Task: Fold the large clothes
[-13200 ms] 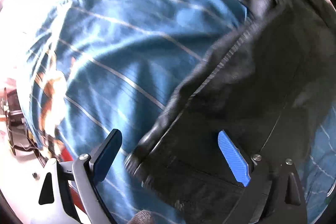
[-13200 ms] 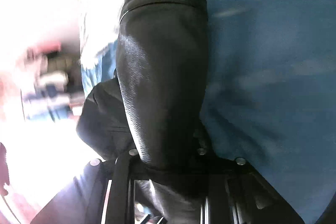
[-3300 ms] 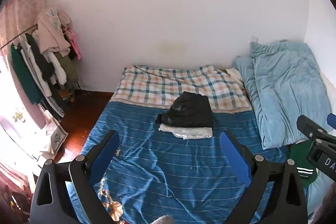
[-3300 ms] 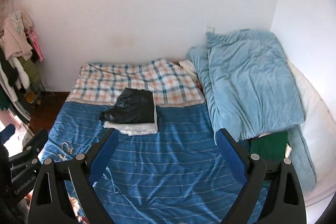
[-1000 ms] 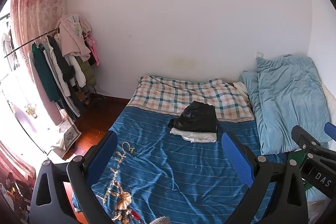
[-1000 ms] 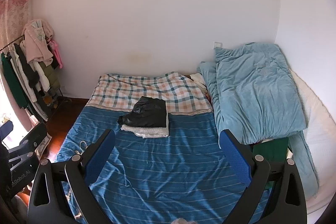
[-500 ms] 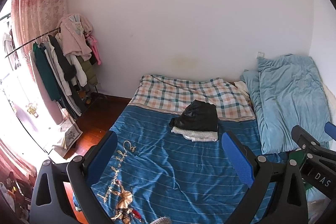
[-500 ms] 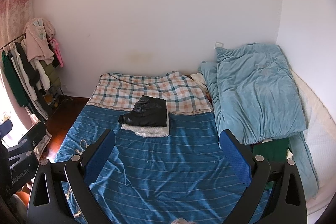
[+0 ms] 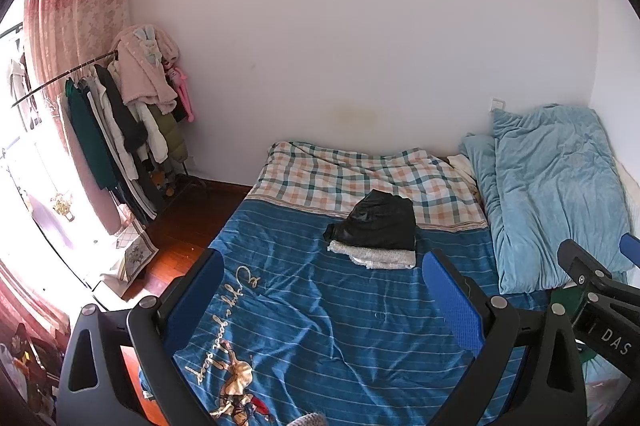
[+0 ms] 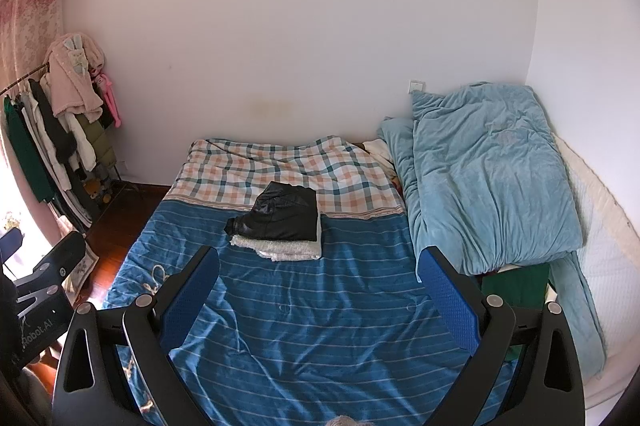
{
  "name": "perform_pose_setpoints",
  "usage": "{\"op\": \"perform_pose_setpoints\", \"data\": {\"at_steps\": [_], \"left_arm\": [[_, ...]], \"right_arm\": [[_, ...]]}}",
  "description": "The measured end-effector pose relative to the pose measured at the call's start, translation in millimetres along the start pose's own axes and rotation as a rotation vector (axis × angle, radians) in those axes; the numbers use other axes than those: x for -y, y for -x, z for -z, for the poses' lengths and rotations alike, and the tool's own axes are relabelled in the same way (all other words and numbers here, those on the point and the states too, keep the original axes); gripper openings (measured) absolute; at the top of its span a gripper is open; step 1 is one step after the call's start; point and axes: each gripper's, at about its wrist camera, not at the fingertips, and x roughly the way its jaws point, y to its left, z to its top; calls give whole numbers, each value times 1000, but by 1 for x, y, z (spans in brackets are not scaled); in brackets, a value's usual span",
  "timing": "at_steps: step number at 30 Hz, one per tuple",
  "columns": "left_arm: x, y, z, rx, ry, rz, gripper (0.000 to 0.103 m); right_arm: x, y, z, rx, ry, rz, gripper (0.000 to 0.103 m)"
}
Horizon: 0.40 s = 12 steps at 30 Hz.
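A folded black leather-look garment (image 9: 376,226) (image 10: 280,216) lies on top of a folded white fuzzy garment (image 9: 376,257) (image 10: 280,247) in the middle of the bed. My left gripper (image 9: 320,300) is open and empty, held well back above the blue striped bedspread (image 9: 320,326). My right gripper (image 10: 318,296) is open and empty too, equally far from the stack. The right gripper's body shows at the right edge of the left wrist view (image 9: 600,290).
A plaid sheet (image 10: 280,166) covers the bed's far part. A light blue duvet (image 10: 488,178) is heaped on the right, with green cloth (image 10: 516,286) under it. A rack of hanging clothes (image 9: 124,130) stands at the left by a pink curtain (image 9: 76,18).
Over the last second both grippers drifted back and up very slightly. Earlier, the right gripper was shut on the black garment; both now stand open, away from the folded stack.
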Motion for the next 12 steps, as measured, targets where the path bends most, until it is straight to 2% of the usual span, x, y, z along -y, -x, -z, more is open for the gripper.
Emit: {"op": "perform_pose_setpoints", "data": {"at_steps": [12], "left_arm": [[-5,0,3,-10,9,6,101]], "right_arm": [[-2,1,3,-6,0,-4,101]]}}
